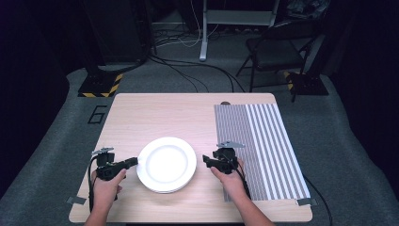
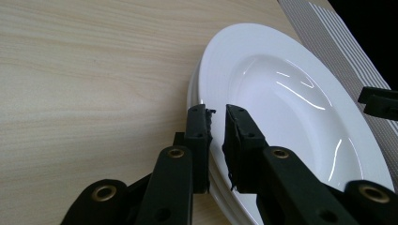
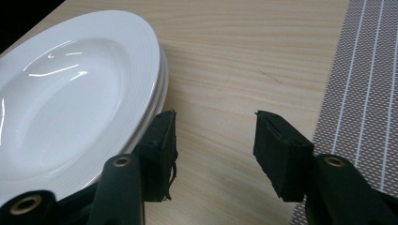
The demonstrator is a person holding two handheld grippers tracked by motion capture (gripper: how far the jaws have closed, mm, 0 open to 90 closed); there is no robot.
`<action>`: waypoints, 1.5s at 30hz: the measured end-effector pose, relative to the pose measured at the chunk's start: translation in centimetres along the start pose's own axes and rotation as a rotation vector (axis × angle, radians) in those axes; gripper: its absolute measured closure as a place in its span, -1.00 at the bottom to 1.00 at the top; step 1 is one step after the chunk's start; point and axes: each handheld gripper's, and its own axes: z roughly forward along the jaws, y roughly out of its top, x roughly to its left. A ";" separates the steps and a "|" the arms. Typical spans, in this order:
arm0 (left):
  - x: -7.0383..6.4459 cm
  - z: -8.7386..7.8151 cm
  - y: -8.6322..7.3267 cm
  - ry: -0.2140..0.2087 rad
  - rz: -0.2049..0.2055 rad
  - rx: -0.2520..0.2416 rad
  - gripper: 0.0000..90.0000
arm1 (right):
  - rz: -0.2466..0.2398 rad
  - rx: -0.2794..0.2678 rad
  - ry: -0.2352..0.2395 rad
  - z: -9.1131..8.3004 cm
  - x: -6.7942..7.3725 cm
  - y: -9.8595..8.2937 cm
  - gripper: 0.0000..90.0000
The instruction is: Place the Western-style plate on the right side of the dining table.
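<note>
The left gripper had its two jaws drawn close on the rim of the top plate, at about the nine o'clock edge of the stack as the high view showed it; the pads seemed to pinch the rim, though a thin gap between them was visible above the rim, so the hold was perhaps not yet firm. The right gripper stood with its jaws wide apart, holding nothing, just beside the three o'clock edge of the plates and over the bare wood. The plates were a stack of at least two white ones, lying in the near half of the wooden table, between the two grippers. To the right of them, from about two to four o'clock, lay a striped placemat, not touching the stack. I judged that the plates were stiff, rather heavy for a single pinch, smooth and glazed, so slippery, and also fragile if dropped. The best place to take hold seemed the flat outer rim, with one jaw above and one below, and it would be safer to support the opposite edge also with the right gripper.
</note>
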 end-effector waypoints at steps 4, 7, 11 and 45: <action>-0.1 0.2 -0.1 0.002 0.000 0.008 0.77 | 0.008 0.003 0.012 0.1 0.2 0.0 0.07; 0.0 0.2 -0.1 0.001 -0.006 0.011 0.78 | 0.012 0.004 0.021 0.0 0.3 0.0 0.07; 0.1 0.2 -0.1 -0.005 -0.016 0.013 0.80 | 0.028 0.004 0.039 0.0 0.3 0.0 0.06; 0.0 0.4 -0.5 -0.004 -0.027 0.029 0.80 | 0.016 0.046 0.167 1.4 3.9 -0.6 0.04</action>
